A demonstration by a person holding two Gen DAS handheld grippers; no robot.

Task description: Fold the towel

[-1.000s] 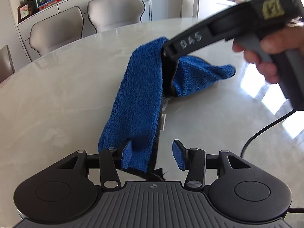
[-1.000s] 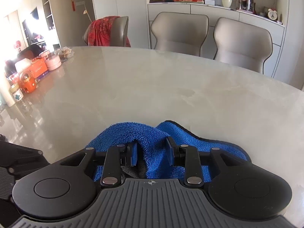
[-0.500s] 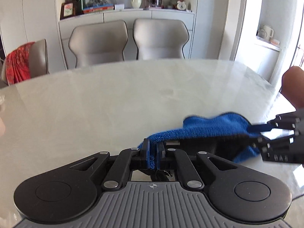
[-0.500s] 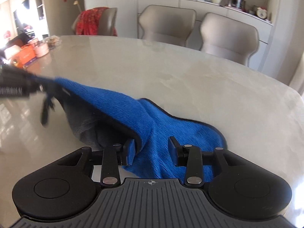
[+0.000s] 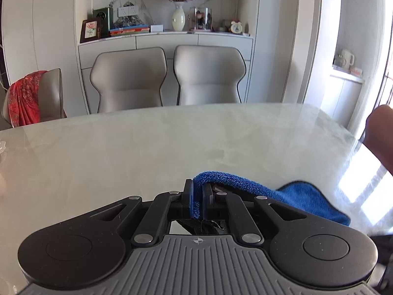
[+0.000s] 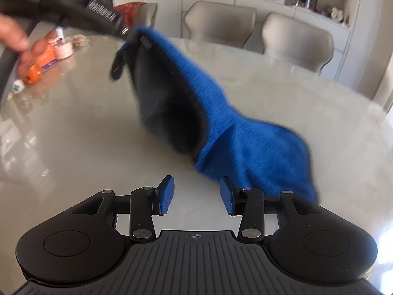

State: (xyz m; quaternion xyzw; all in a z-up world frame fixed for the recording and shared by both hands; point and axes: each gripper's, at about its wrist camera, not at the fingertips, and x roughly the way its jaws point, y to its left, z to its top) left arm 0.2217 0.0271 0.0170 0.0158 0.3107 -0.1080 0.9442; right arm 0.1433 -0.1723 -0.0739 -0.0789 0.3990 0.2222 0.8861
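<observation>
A blue towel (image 6: 245,135) with a dark grey underside hangs stretched above the pale marble table (image 6: 86,147). My left gripper (image 5: 197,196) is shut on one corner of the towel (image 5: 245,186) and holds it up; it also shows in the right wrist view (image 6: 130,34) at the upper left, lifting that corner. The towel's lower end rests on the table just beyond my right gripper (image 6: 196,194), which is open and empty, with the cloth beside its right finger.
Two grey chairs (image 5: 167,78) stand at the table's far side before a white sideboard. A chair with a red cloth (image 5: 24,98) is at the left. Small orange and pink items (image 6: 49,56) sit on the table's left edge.
My left gripper closed on a towel corner and raised it up and to the left. My right gripper opened, let go of the towel and pulled back.
</observation>
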